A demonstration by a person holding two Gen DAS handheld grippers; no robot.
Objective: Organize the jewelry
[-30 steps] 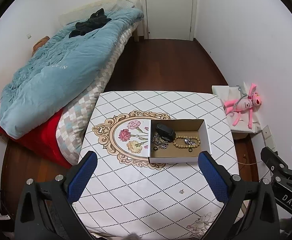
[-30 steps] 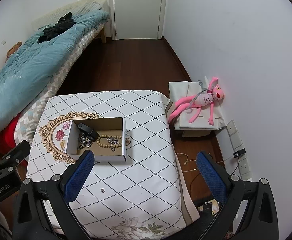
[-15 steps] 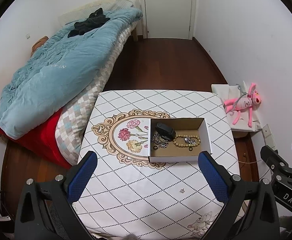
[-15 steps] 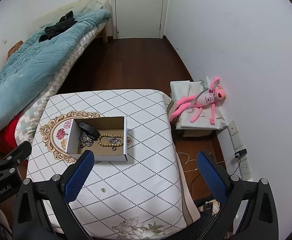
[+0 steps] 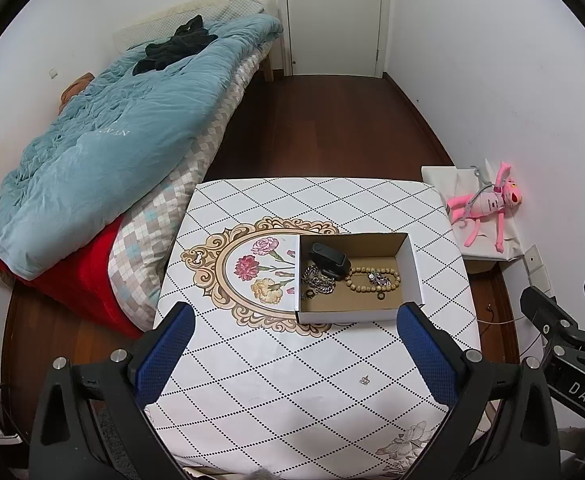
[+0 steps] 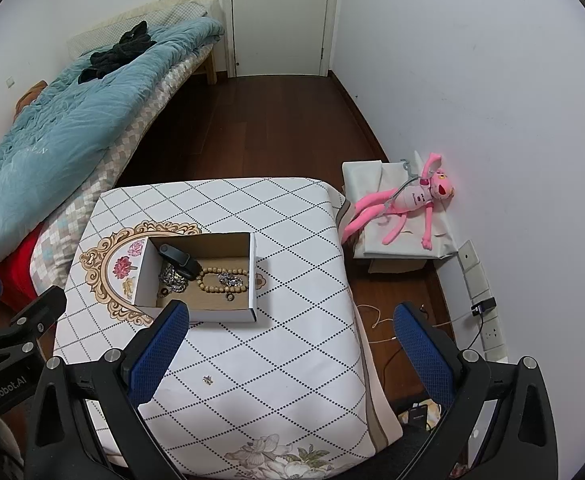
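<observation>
An open cardboard box (image 5: 410, 266) (image 6: 252, 276) stands on the table with the diamond-pattern cloth (image 5: 292, 380) (image 6: 292, 360). In it lie a wooden bead bracelet (image 5: 366, 286) (image 6: 212, 286), a silver chain (image 5: 318, 284) (image 6: 172, 278), a black case (image 5: 328, 262) (image 6: 178, 260) and a small ring (image 5: 379, 298) (image 6: 229, 297). A small earring (image 5: 364, 380) (image 6: 207, 379) lies loose on the cloth nearer me. My left gripper (image 5: 294, 328) is open and empty, above the table's near side. My right gripper (image 6: 290, 326) is open and empty, over the table's right edge.
A bed with a blue duvet (image 5: 104, 152) (image 6: 64, 120) runs along the left. A pink plush toy (image 5: 488, 204) (image 6: 408, 200) lies on a low white stand at the right wall. Wall sockets with a cable (image 6: 482, 306) are on the right. A closed door (image 5: 332, 16) is at the back.
Both views have shifted slightly, as both grippers drew a little up and back. Nothing on the table has moved.
</observation>
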